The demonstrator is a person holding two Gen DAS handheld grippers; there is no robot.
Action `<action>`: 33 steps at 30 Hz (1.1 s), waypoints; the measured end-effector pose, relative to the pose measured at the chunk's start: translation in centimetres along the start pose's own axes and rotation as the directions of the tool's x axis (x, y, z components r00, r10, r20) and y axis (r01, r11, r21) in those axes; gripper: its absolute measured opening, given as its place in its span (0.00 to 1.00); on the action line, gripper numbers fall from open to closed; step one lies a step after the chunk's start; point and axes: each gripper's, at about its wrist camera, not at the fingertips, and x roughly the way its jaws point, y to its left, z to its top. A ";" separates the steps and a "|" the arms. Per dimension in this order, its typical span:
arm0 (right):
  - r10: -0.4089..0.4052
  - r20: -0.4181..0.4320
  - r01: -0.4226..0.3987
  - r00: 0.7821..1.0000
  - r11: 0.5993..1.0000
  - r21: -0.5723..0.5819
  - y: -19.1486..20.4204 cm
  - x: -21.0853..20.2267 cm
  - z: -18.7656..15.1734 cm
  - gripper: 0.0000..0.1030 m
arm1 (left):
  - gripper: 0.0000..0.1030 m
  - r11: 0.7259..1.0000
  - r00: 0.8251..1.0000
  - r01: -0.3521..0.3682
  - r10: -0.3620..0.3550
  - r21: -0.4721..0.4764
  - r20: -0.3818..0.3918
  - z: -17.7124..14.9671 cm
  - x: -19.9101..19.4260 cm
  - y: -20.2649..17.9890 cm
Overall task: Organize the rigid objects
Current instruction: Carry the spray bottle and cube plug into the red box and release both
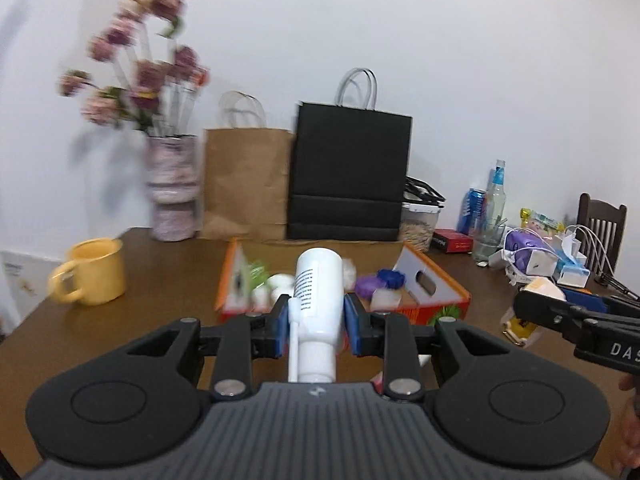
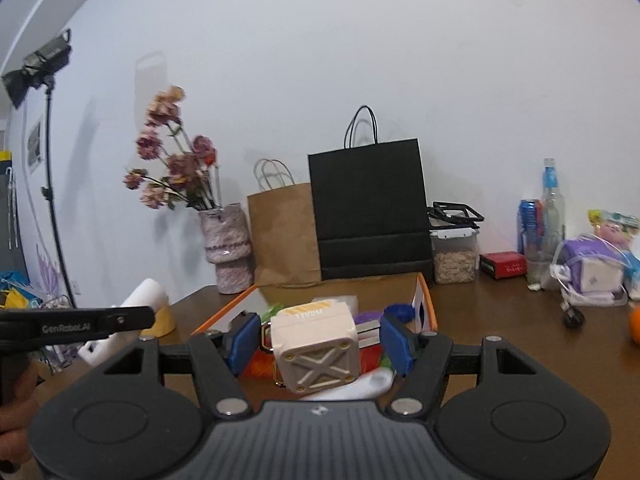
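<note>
White bottle (image 1: 319, 300) sits clamped between the left gripper (image 1: 316, 320) jaws.

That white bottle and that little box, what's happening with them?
A person holds a gripper in each hand. The left gripper is shut on the white bottle. The right gripper has the cream cube box between its pads. Both hang above the orange cardboard box of small things.

I read "GenRobot.AI" on the black left gripper (image 2: 120, 322) finger and "DAS" on the black right gripper (image 1: 532, 308) arm.
</note>
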 end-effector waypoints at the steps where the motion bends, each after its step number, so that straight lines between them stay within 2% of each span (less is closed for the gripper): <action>1: -0.002 -0.018 0.001 1.000 1.000 -0.012 -0.7 1.8 0.9 0.63 | 0.27 1.000 1.000 0.013 -0.012 0.009 -0.016 1.2 2.2 -0.1; 3: -0.012 -0.058 0.011 0.998 1.000 -0.021 -2.2 5.6 2.5 0.63 | 0.27 0.997 0.996 0.060 -0.056 0.050 -0.069 3.0 6.7 0.0; 5: -0.013 -0.110 0.011 0.994 1.000 -0.022 -3.8 9.6 3.7 0.63 | 0.27 0.993 0.985 0.112 -0.105 0.045 -0.138 4.3 10.9 0.3; 6: -0.016 -0.146 0.013 0.989 1.000 -0.016 -4.6 11.7 4.3 0.63 | 0.27 0.986 0.970 0.158 -0.147 0.045 -0.193 4.8 13.5 0.5; 9: -0.018 -0.245 0.018 0.969 1.000 -0.003 -6.5 17.2 5.1 0.63 | 0.27 0.974 0.930 0.226 -0.209 0.021 -0.304 5.3 19.8 1.0; 11: -0.042 -0.281 0.035 0.959 0.999 -0.029 -6.7 20.0 5.0 0.63 | 0.27 0.967 0.905 0.255 -0.236 0.008 -0.353 4.9 23.1 1.3; 12: -0.053 -0.300 0.041 0.952 0.998 -0.048 -6.8 21.2 4.9 0.63 | 0.27 0.962 0.888 0.274 -0.257 -0.010 -0.382 4.5 24.9 1.5; 15: -0.077 -0.348 0.055 0.934 0.996 -0.073 -7.0 24.2 4.1 0.63 | 0.28 0.961 0.861 0.276 -0.245 0.004 -0.447 3.4 28.8 1.6; 18: -0.103 -0.381 0.063 0.919 0.991 -0.116 -6.8 26.3 3.2 0.63 | 0.28 0.957 0.847 0.289 -0.248 0.015 -0.471 2.7 30.9 1.6; 19: -0.112 -0.393 0.066 0.913 0.989 -0.130 -6.8 26.7 3.0 0.63 | 0.30 0.958 0.847 0.286 -0.245 0.015 -0.471 2.7 31.2 1.6; 21: -0.132 -0.415 0.070 0.900 0.985 -0.160 -6.8 27.9 2.5 0.64 | 0.54 0.963 0.859 0.270 -0.238 0.004 -0.454 2.9 31.5 1.8; 22: -0.141 -0.420 0.074 0.897 0.982 -0.172 -6.9 28.5 2.3 0.64 | 0.58 0.962 0.861 0.272 -0.243 0.000 -0.446 3.1 31.6 1.8; 24: -0.160 -0.422 0.094 0.892 0.980 -0.173 -7.5 29.4 2.0 0.64 | 0.74 0.961 0.863 0.276 -0.250 -0.005 -0.439 3.3 31.5 2.1; 26: -0.166 -0.404 0.119 0.900 0.983 -0.140 -8.4 29.8 2.0 0.65 | 0.75 0.965 0.859 0.263 -0.234 0.001 -0.454 3.2 31.6 2.2; 28: -0.131 -0.402 0.109 0.906 0.991 -0.076 -9.1 29.8 2.3 0.66 | 0.73 0.971 0.849 0.240 -0.204 0.012 -0.488 3.0 31.9 2.2; 30: -0.121 -0.407 0.111 0.905 0.993 -0.047 -9.3 29.5 2.8 0.66 | 0.73 0.976 0.858 0.217 -0.179 0.024 -0.481 3.0 31.9 2.6; 33: -0.127 -0.390 0.115 0.912 0.992 -0.054 -9.2 28.6 3.8 0.70 | 0.74 0.978 0.869 0.210 -0.185 0.004 -0.458 3.2 31.3 3.5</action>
